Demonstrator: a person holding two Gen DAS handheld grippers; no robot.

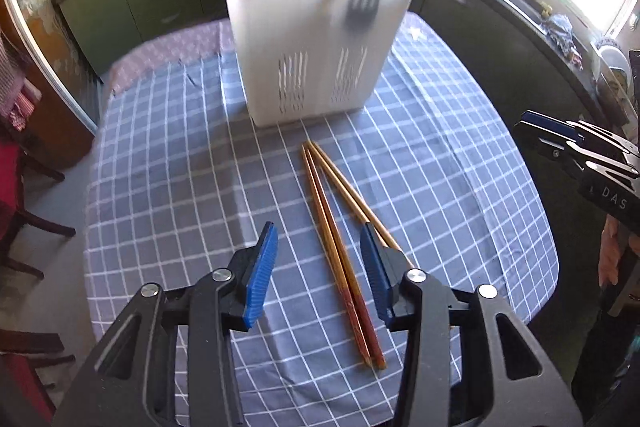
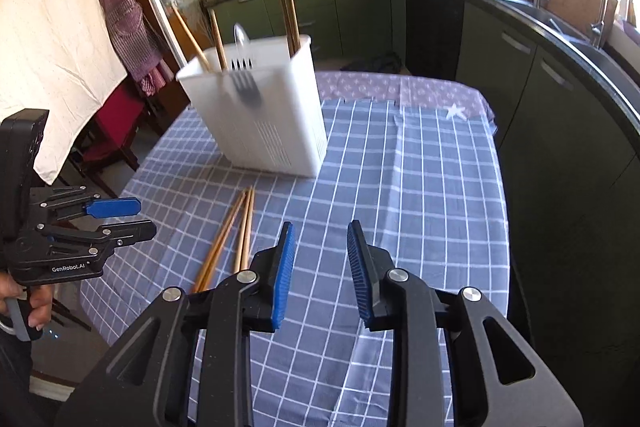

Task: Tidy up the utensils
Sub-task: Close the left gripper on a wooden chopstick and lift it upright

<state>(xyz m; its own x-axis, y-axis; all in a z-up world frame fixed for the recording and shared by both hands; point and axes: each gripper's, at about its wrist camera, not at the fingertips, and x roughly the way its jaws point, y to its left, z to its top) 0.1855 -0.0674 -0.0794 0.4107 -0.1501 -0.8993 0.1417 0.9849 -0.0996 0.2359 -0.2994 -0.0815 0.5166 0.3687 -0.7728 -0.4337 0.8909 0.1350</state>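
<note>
Kitchen w/ dark green cabinets (image 2: 360, 7) along the far wall and right side, black counter on top, sink and tap at right under a bright window. A wok sits on the stove at the far end. Rounded worktop (image 1: 160, 155) covered by a blue-grey cloth w/ white grid; a mauve patterned cloth (image 2: 400, 87) shows at its far edge.

White plastic caddy (image 1: 316, 59) stands on the far part of the worktop: boxy, translucent, vertical drain slots low on its walls. Inside, upright or leaning: wooden chopsticks, a spoon, and a fork (image 2: 246, 83), blurred, tines down against the wall.

Three loose chopsticks (image 1: 340, 247) lie on the cloth just near of the caddy, thin, tan wood w/ darker red-brown ends, tips close together at the far end. One is partly hidden behind a blue pad.

Left claw (image 1: 320, 251) open above them, pads ribbed blue, nothing gripped; two sticks show in the gap, contact unclear. Right claw (image 2: 322, 247) open too, empty, over bare cloth to the right of the sticks. A hand (image 2: 34, 303) grips the left handle, mostly cut off by the frame edge.
</note>
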